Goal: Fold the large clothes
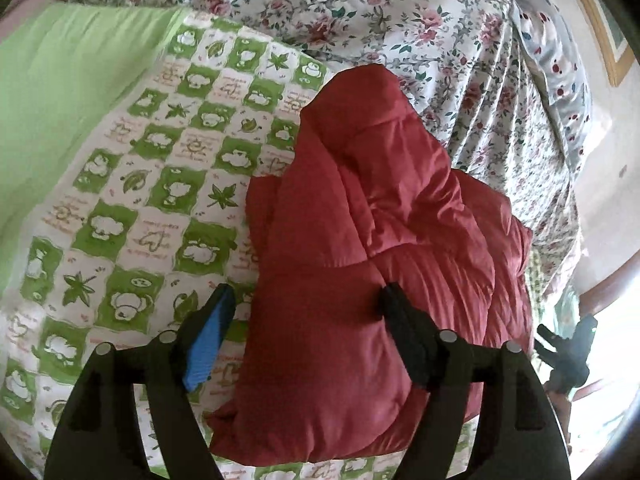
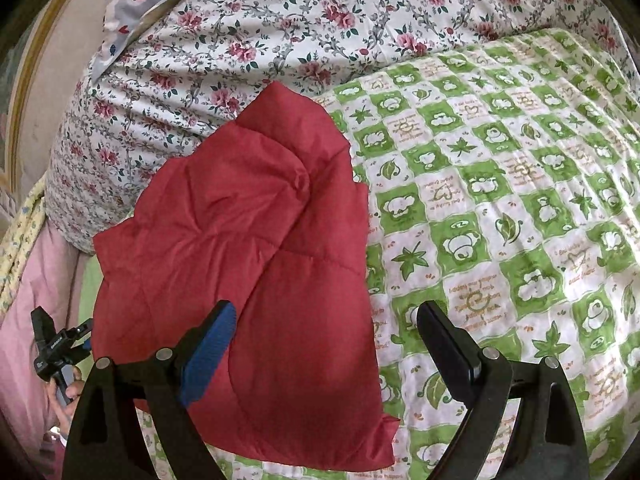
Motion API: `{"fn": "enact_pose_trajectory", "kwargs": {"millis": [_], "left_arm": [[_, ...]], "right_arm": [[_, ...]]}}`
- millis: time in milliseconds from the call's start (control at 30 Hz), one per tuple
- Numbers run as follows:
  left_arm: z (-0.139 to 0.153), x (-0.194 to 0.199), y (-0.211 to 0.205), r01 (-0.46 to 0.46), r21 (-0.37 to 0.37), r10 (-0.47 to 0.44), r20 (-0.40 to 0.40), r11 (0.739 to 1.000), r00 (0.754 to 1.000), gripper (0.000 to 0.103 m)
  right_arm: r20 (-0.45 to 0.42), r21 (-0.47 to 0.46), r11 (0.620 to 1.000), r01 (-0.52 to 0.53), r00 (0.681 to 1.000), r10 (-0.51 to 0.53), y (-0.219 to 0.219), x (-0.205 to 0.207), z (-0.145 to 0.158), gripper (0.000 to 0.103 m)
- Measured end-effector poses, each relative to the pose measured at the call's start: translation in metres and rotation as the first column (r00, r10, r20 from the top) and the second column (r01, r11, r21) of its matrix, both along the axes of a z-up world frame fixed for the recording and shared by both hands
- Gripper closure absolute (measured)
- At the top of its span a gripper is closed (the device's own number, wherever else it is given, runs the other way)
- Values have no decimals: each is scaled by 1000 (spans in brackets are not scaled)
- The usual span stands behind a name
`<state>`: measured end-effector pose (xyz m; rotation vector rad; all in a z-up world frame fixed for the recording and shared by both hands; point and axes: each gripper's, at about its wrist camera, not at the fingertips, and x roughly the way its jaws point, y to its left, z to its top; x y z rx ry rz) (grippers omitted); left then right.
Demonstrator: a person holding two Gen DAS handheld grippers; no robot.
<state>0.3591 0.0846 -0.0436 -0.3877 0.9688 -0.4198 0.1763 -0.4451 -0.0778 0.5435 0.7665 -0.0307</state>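
A dark red padded jacket [image 1: 360, 240] lies folded into a thick bundle on a green-and-white checked bedcover [image 1: 132, 208]. My left gripper [image 1: 308, 306] hangs just above its near end, open. Its blue pad [image 1: 208, 344] is off the jacket's left edge and its black finger [image 1: 400, 328] is over the red fabric. In the right wrist view the jacket [image 2: 240, 240] lies flat at centre left. My right gripper [image 2: 326, 314] is open above the jacket's near right edge, with its black finger [image 2: 444, 340] over the bedcover [image 2: 520, 200]. Nothing is pinched in either.
A bulky floral duvet [image 1: 360, 12] is heaped behind the jacket, against the wall. Plain green cloth [image 1: 60, 100] lies at the far left. The other gripper shows at the picture's edge in each view, right gripper [image 1: 568, 356] and left gripper [image 2: 56, 348], with a person's hand [image 2: 66, 398] on it.
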Motion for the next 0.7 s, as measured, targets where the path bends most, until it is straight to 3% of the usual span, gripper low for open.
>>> {"fn": "enact_pose_trajectory", "kwargs": {"millis": [67,200,333,500,567,633,700], "left_arm": [[-5,4,1,5,-35,-6,-23,999,1000,19],[-23,17,-2,18,-130,-30,-89,991,996,19],[-36,28,-5,17,-219,-45,-126,975,991,17],[-45,34,-17,42,-256,-78,-135,966,988,16],[-43,33,-21,56,-259,-90,-123,964,988,19],[-39,31,-24,72,-261,-102,-102,963,990,31],[-34,26,-23,84,-267,-110,-82,960,991,46]], "right_arm": [[14,37,999,-7,1000,6,-2,2,-2,10],[36,139,990,-21,999,16,-8,15,-12,10],[-2,231,972,-32,999,33,-13,35,-32,10],[-2,352,934,-64,998,69,-13,49,-54,7],[-3,384,919,-92,995,101,-7,52,-54,19],[-16,381,919,-101,993,116,-2,54,-53,27],[-19,376,920,-110,992,127,0,53,-49,43]]}}
